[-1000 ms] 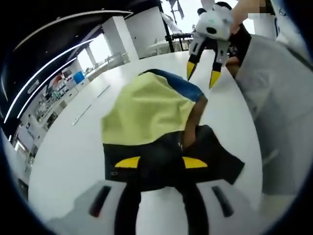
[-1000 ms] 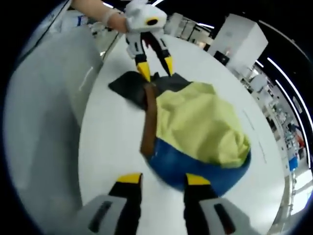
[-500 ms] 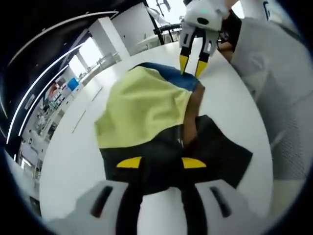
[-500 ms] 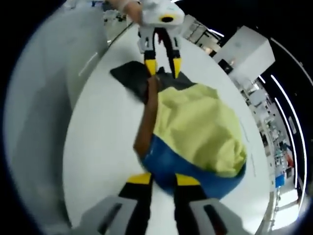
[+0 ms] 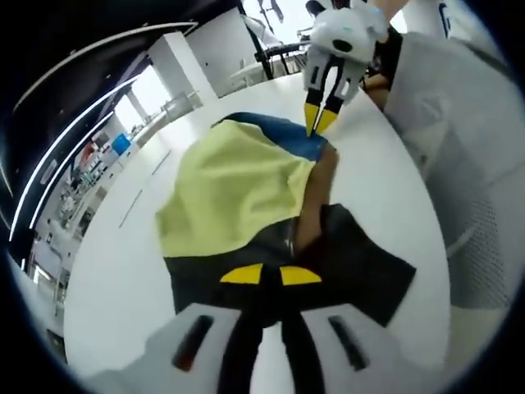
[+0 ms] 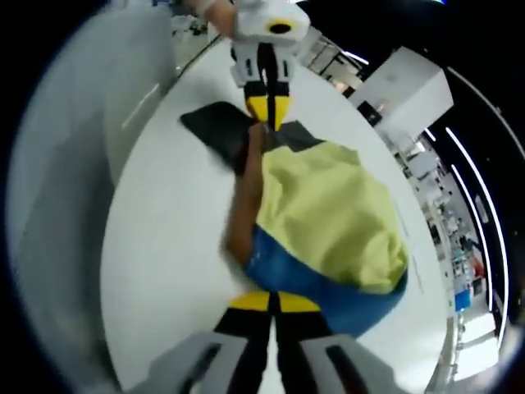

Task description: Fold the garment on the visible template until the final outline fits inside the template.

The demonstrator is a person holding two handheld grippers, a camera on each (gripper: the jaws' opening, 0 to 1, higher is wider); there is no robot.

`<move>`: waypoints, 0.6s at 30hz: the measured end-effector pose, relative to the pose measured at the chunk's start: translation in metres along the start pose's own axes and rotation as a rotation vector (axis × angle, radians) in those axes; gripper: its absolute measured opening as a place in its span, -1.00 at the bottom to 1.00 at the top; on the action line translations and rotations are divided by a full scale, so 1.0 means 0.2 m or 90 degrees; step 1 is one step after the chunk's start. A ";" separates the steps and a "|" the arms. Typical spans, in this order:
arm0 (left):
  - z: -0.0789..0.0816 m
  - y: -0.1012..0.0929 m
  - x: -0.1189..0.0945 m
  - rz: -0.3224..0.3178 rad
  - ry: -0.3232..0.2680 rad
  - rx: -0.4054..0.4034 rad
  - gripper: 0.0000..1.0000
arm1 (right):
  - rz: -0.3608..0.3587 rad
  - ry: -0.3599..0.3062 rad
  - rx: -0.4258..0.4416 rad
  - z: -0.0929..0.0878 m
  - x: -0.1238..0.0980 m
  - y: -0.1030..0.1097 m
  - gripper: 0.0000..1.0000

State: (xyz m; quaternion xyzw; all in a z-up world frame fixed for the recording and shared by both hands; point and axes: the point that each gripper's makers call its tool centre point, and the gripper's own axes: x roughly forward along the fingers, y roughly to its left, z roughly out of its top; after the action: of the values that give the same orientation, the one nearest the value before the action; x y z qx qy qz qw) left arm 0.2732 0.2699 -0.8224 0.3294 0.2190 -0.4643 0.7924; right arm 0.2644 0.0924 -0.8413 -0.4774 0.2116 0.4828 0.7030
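Item: garment (image 5: 238, 189), multi-panel, lying crumpled near the middle of a white round tabletop (image 5: 115, 271). Panels: pale yellow-green over the centre, blue (image 5: 283, 135) at one end, black (image 5: 361, 271) at the other, with a brown strip (image 5: 316, 197) running along one side between the blue and black parts. No brand, label or lettering can be read on the garment, the tools or the tabletop.

Left tool (image 5: 271, 274): yellow-tipped jaws drawn close together, pinching the black end of the garment where it meets the brown strip. In the right gripper view it comes in from the top, white body above, tips (image 6: 268, 108) pointing down onto that same black edge, with a hand (image 6: 212, 6) at its upper end.

Right tool (image 6: 273, 302): yellow-tipped jaws nearly touching, closed on the blue end of the garment at its edge. In the left gripper view it hangs at the far side of the tabletop, its tips (image 5: 318, 120) pressed together and set on the blue panel, tilted slightly.

Both tools face each other across the length of the garment, one at each end.

Surroundings: a person in light grey clothing (image 5: 459, 156) stands beside the tabletop; white pillars (image 5: 184, 70) and ceiling light strips (image 5: 74, 123) lie beyond. A template outline cannot be made out on the tabletop.
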 end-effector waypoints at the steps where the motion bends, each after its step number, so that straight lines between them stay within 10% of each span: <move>1: 0.01 0.00 0.00 0.000 -0.002 -0.010 -1.00 | -0.002 -0.003 0.020 0.00 -0.01 0.00 -1.00; 18: 0.22 0.21 -0.20 0.049 -0.147 -0.233 -1.00 | -0.117 -0.134 0.353 0.18 -0.34 -0.44 -1.00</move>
State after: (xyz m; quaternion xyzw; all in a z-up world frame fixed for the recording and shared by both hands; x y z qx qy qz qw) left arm 0.2928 0.2760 -0.7527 0.1330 0.1948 -0.4211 0.8758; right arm 0.3051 0.0851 -0.7314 -0.2318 0.2172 0.3882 0.8651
